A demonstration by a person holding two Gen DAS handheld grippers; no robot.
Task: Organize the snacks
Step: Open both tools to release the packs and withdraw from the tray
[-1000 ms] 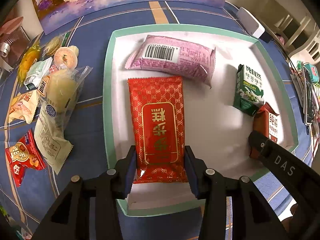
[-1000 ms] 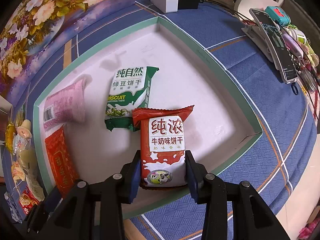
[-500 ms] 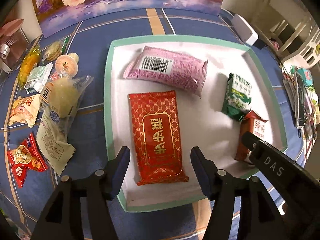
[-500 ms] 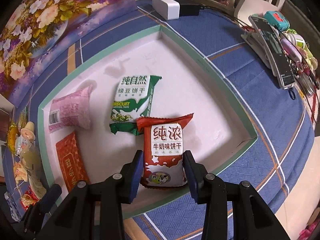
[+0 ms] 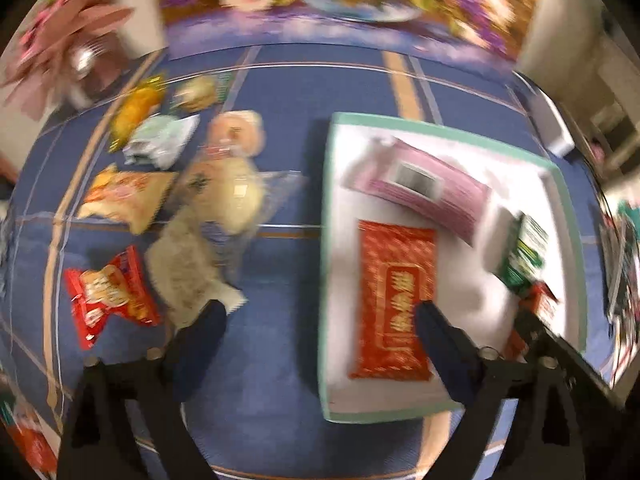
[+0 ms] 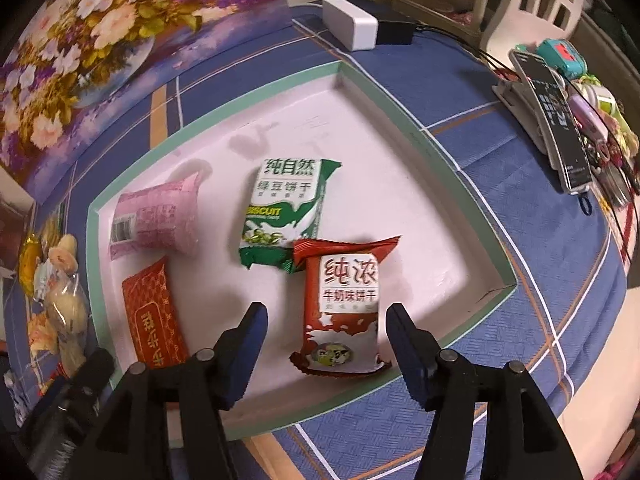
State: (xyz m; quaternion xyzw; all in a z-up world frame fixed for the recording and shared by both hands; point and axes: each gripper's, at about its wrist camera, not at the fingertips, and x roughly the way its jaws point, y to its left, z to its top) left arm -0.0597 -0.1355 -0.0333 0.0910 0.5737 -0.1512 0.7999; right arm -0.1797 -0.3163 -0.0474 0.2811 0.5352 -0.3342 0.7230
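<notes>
The blue checked tablecloth (image 6: pixel 500 208) is taking up most of both views, running out to a floral picture (image 6: pixel 80 32) at the far edge. On it the white tray (image 6: pixel 404 112) with its green rim is lying — its near right corner is split at the rim. Inside the tray the far half is standing bare, leaving free floor beyond the packets. The pink packet (image 6: pixel 156 220) is lying toward the tray's left wall, the long red packet (image 5: pixel 394 296) just beside it nearer the front, the green biscuit packet (image 6: pixel 284 208) mid-tray, and the red milk-biscuit packet (image 6: pixel 344 300) overlapping the green one's lower corner and reaching close to the front rim.

The right gripper (image 6: pixel 324 328) is hanging over that red milk-biscuit packet, its jaws having just been opening; the packet is sitting between the pads with gaps on both sides. The left gripper (image 5: pixel 320 328) is straddling the tray's left rim in a blurred view — jaws spread wide after just opening, nothing clamped. Left of the tray, loose snacks (image 5: pixel 168 208) are lying crowded on the cloth. A white box (image 6: pixel 352 28) is resting beyond the tray's far corner.
</notes>
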